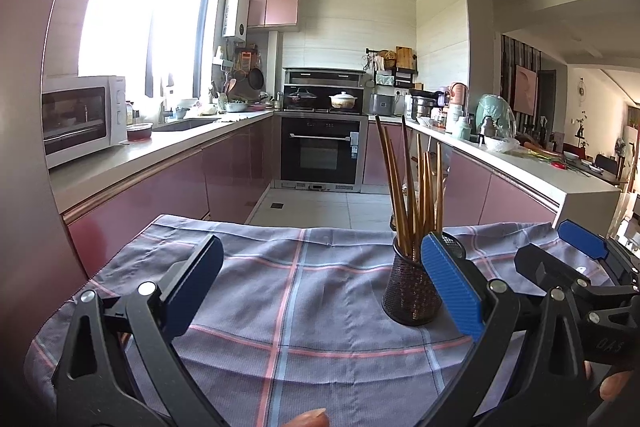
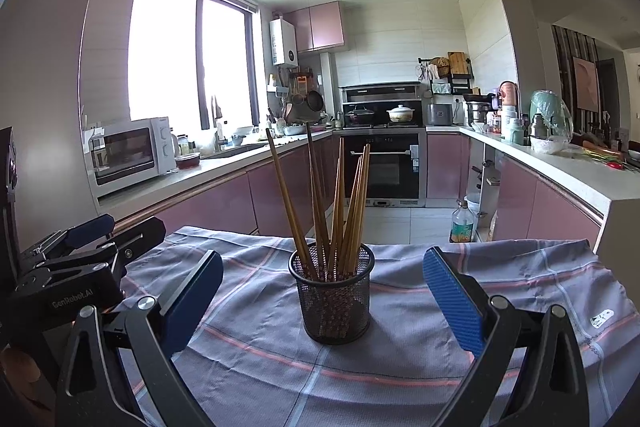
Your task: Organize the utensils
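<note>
1. On the checked cloth [image 1: 280, 287], left wrist view: mesh cup [image 1: 412, 291] upright with chopsticks [image 1: 404, 187] standing in it, just beside the right finger of the left gripper [image 1: 322, 293]; jaws wide apart, holding nothing.
2. Right wrist view: cup centred between the spread fingers of the right gripper [image 2: 322, 301], which grips nothing.

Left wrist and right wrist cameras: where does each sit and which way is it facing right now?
Left wrist: on the left gripper, open, facing the kitchen over the checked cloth; mesh holder right of centre; right gripper at the right edge.
Right wrist: on the right gripper, open, holder centred; left gripper at left.
Shared: chopsticks, holder, cloth, oven.
</note>
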`<state>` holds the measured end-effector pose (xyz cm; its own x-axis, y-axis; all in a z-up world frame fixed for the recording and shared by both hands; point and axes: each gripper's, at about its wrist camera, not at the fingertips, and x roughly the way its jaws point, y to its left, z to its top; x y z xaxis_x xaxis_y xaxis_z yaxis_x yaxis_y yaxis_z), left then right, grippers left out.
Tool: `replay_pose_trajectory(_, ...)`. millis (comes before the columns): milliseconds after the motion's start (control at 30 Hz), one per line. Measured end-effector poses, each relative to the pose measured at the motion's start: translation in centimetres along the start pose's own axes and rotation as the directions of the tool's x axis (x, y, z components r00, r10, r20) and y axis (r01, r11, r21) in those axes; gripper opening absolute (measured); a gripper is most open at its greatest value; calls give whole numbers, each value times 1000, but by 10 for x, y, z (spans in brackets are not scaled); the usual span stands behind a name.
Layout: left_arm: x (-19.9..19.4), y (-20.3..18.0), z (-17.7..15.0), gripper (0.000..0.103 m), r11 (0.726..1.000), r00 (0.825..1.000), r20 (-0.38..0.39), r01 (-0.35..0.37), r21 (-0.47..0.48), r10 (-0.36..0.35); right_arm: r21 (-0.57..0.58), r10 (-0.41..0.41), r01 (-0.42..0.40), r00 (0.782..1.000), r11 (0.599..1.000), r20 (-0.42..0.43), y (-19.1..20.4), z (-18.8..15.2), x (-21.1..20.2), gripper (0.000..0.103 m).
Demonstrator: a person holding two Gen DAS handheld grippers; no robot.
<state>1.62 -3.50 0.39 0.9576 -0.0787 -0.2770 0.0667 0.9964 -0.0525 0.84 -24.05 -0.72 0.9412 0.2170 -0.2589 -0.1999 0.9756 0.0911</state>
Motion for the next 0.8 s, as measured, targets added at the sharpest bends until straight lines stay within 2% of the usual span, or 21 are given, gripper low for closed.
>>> replay_pose_trajectory(800,6,3,-1,98,999,999,8,-41,-15,41,11,-2,2,1000,1000,30,-1,1,-2,97)
